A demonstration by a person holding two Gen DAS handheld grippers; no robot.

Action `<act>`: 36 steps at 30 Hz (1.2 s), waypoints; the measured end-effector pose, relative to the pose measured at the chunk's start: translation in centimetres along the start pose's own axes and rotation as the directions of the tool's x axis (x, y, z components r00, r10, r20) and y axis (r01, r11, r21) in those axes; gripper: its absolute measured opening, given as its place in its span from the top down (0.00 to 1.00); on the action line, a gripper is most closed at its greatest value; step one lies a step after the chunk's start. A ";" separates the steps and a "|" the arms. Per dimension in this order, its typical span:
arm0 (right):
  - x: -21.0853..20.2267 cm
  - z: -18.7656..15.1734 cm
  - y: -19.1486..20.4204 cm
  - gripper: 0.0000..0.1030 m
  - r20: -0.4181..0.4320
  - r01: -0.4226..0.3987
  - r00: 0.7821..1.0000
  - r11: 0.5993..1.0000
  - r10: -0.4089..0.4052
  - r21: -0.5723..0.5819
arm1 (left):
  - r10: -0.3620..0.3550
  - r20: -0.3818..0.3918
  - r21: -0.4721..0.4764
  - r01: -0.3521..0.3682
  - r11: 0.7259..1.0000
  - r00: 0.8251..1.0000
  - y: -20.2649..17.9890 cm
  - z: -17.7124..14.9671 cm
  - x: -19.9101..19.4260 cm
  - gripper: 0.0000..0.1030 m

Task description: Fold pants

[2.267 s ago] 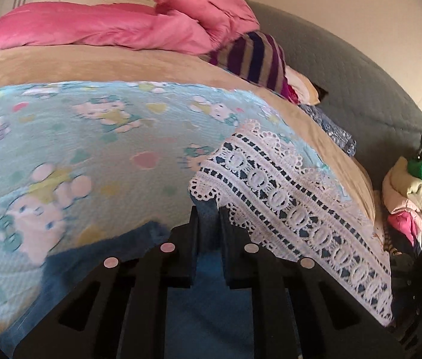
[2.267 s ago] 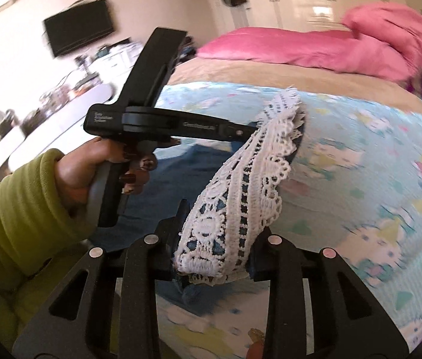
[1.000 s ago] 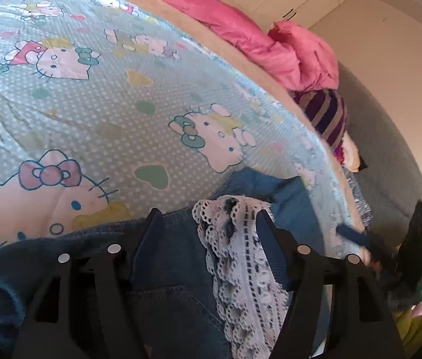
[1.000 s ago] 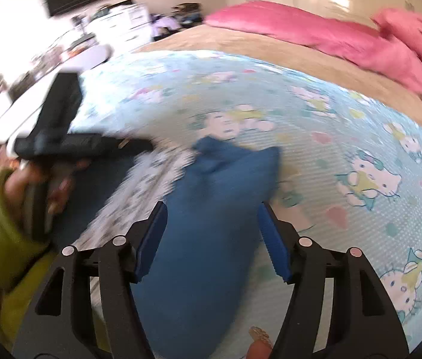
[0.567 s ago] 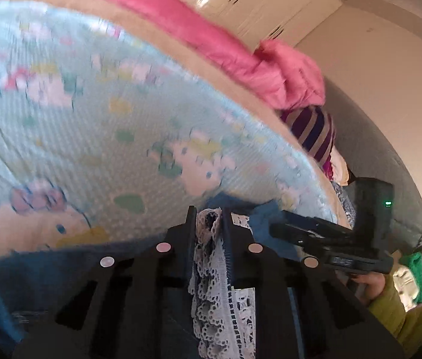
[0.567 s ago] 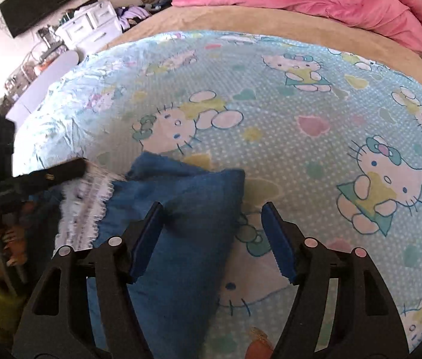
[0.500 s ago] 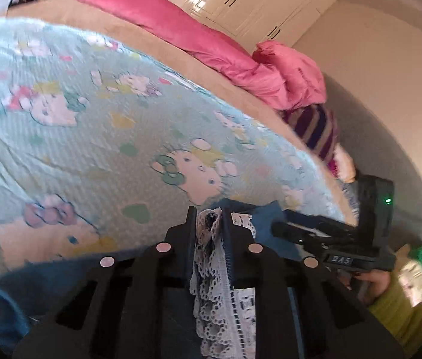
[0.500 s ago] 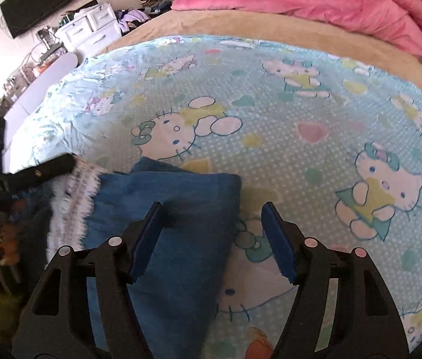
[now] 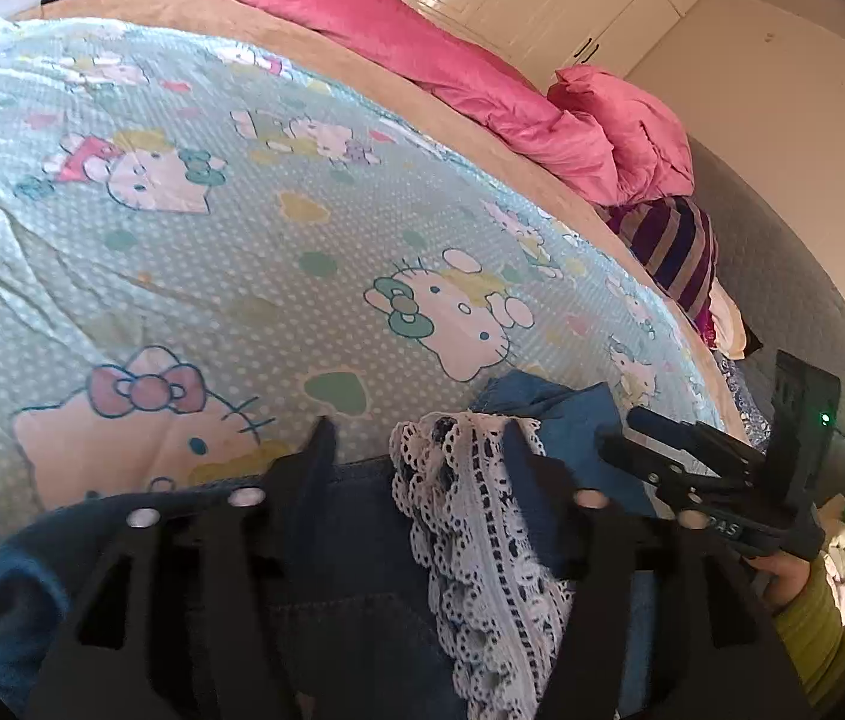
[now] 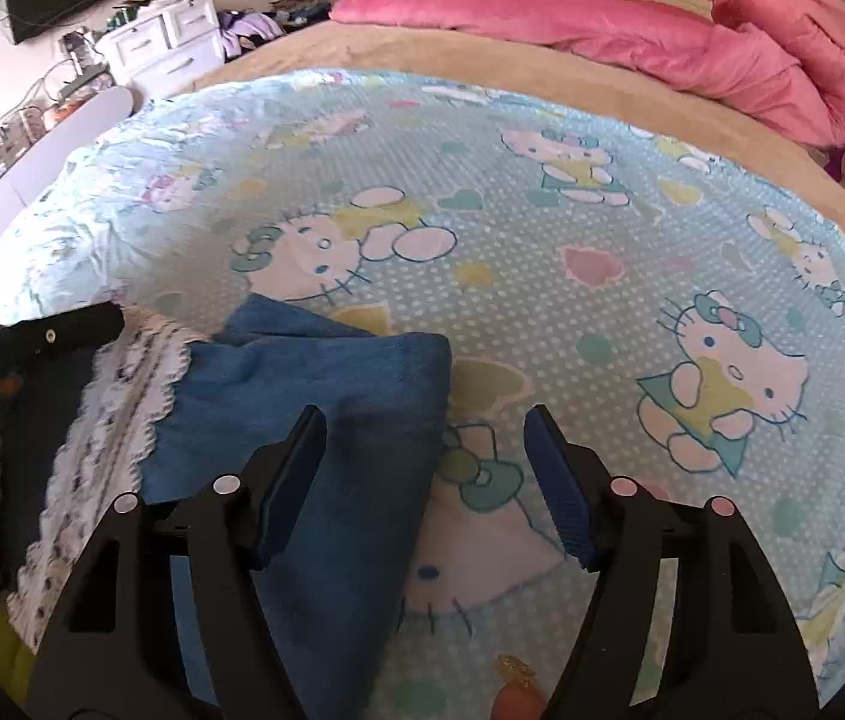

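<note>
— Bed surface: pale-blue cartoon-cat sheet (image 10: 542,192). Location of blue denim pants with white lace trim (image 10: 314,396)?
— Folded, near edge. Left gripper (image 9: 416,450): opening, lace between jaws, unpressed. Right gripper (image 10: 425,450): released, straddling denim edge.

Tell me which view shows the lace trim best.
The left wrist view: the lace trim runs up between the open fingers of the left gripper, its pattern sharp. The right wrist view shows it only at the left edge, blurred, beside the blue pants.

Open patterned bedsheet (image 10: 542,228) ahead and right; folded pants (image 10: 326,396) at near left; pink duvet (image 10: 632,30) blocking far edge.
</note>
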State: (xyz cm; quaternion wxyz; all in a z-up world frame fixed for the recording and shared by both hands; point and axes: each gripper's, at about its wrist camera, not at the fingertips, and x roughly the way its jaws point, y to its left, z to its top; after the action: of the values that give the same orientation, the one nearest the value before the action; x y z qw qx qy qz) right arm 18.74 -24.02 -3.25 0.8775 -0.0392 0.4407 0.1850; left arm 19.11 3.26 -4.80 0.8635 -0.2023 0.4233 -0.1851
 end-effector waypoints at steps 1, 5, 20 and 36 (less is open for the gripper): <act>-0.4 -0.2 0.1 0.37 0.006 -0.005 1.000 1.000 0.005 -0.001 | 0.011 0.003 0.008 -0.011 1.000 1.000 -0.2 0.0 -0.4 0.36; -2.6 -1.0 0.6 0.30 0.033 -0.022 0.999 1.000 0.022 -0.018 | 0.052 0.017 0.037 -0.053 0.998 0.998 -0.8 -0.3 -2.0 0.28; -9.2 -3.8 2.1 0.20 0.121 -0.047 0.991 0.996 0.056 -0.075 | 0.153 0.059 0.136 -0.160 0.978 0.986 -4.6 -4.6 -9.8 0.05; -11.3 -8.0 4.4 0.20 0.116 -0.130 0.983 0.983 0.145 -0.132 | 0.047 -0.112 0.032 -0.043 0.999 0.993 -4.8 -12.1 -10.2 0.11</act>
State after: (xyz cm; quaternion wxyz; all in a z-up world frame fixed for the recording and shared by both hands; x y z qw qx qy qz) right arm 4.99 -25.07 1.20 0.8843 -0.0513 0.3744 0.2742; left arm 2.85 1.86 -2.43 0.8451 -0.1691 0.4730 -0.1830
